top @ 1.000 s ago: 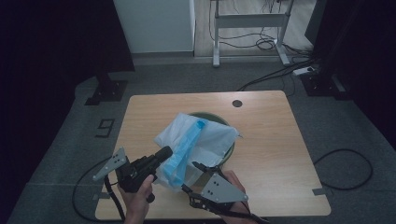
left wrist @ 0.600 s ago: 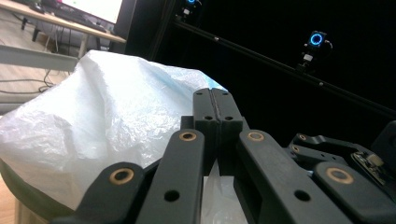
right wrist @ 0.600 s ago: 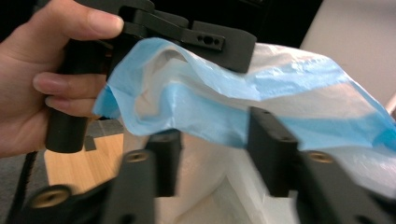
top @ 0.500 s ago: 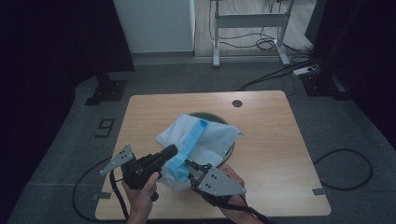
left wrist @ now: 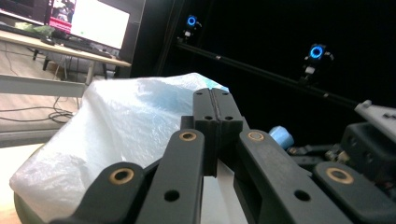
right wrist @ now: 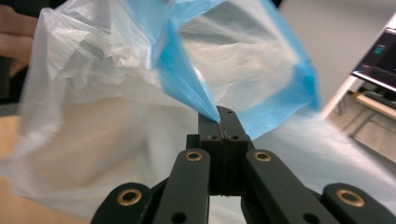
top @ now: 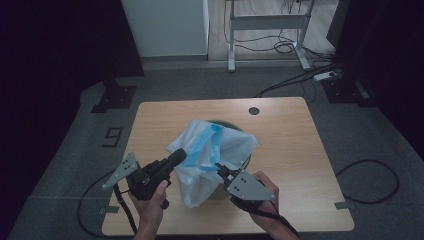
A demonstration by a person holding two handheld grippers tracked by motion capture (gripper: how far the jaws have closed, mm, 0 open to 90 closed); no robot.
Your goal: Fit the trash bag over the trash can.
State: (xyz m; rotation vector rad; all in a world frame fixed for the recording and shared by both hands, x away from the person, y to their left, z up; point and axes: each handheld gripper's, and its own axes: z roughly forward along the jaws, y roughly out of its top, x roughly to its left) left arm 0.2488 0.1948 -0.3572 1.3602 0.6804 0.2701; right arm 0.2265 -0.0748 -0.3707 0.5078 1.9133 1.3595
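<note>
A white plastic bag (top: 210, 150) with a blue rim is draped over a dark green bin (top: 246, 161) in the middle of the wooden table (top: 290, 150). My left gripper (top: 180, 154) is at the bag's left edge. Its jaws are shut (left wrist: 217, 107) with the bag's film (left wrist: 116, 126) right against the tips, and that edge is held up. My right gripper (top: 219, 166) is at the bag's front. Its jaws have just been closing and are now shut (right wrist: 219, 123) on a fold of the blue rim (right wrist: 187, 84).
A round cable hole (top: 254, 110) lies near the table's far edge. Bare wood extends to the right of the bin. On the floor, cables (top: 367, 175) run right of the table, and a desk frame (top: 265, 30) stands behind it.
My right gripper has moved in from the table's front edge to the bag and closed on its blue rim. My left gripper has kept its place at the bag's left edge.
</note>
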